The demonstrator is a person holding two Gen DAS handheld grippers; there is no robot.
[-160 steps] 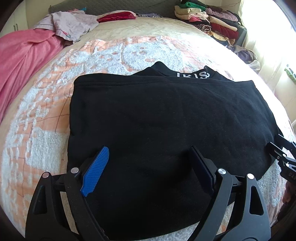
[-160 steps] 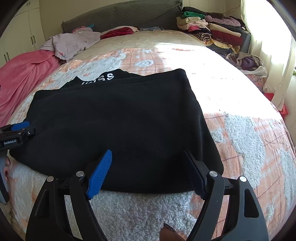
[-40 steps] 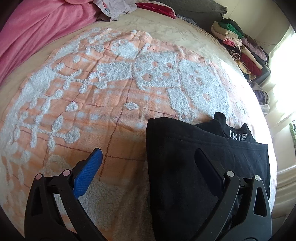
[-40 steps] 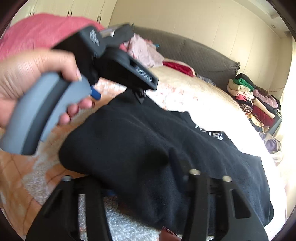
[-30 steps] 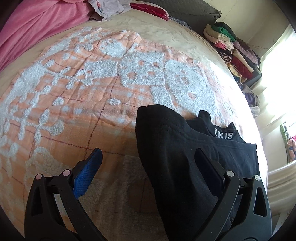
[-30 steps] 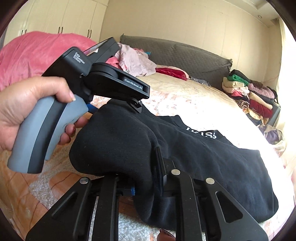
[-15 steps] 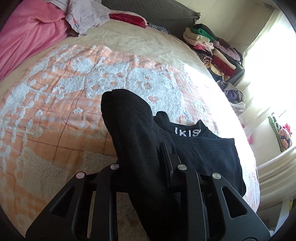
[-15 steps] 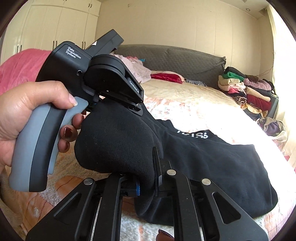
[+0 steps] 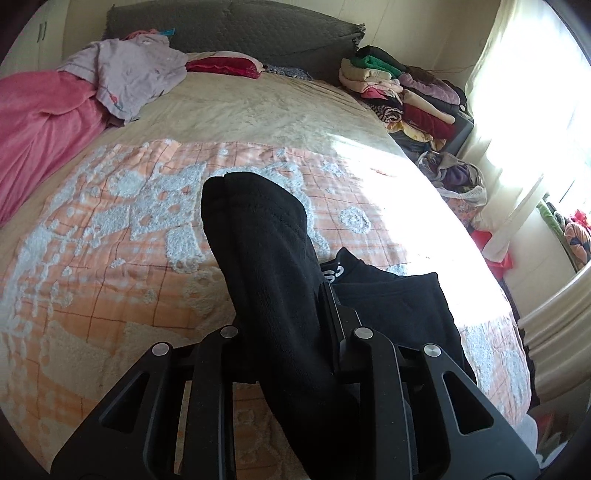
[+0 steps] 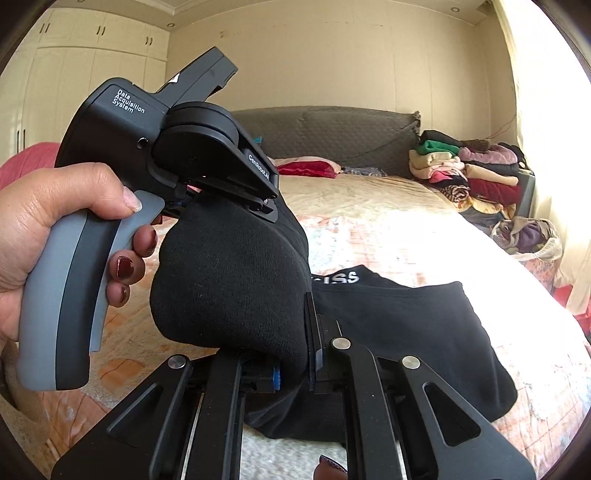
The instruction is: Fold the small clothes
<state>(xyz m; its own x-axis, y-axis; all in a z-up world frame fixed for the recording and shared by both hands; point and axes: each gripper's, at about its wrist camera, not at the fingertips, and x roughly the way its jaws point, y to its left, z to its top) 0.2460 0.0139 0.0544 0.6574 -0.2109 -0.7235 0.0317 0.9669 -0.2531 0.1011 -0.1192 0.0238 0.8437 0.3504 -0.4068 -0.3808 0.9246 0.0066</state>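
Observation:
A black garment (image 9: 266,266) with white waistband lettering lies on the orange-and-white bedspread (image 9: 110,229). My left gripper (image 9: 286,325) is shut on its left edge, and that edge stands up in a thick fold above the bed. My right gripper (image 10: 295,354) is shut on the same raised side of the black garment (image 10: 229,280). The rest of the garment lies flat to the right (image 10: 406,332). The left gripper's body and the hand holding it (image 10: 55,229) fill the left of the right wrist view, close over the fold.
A pink blanket (image 9: 40,122) and a lilac garment (image 9: 129,74) lie at the far left of the bed. A red item (image 9: 225,64) lies by the grey headboard (image 9: 240,33). A stack of folded clothes (image 9: 406,96) stands at the far right corner, by a bright window.
Both grippers have shut on the garment's left side and lifted it into a raised fold. The left gripper closed within the last second.

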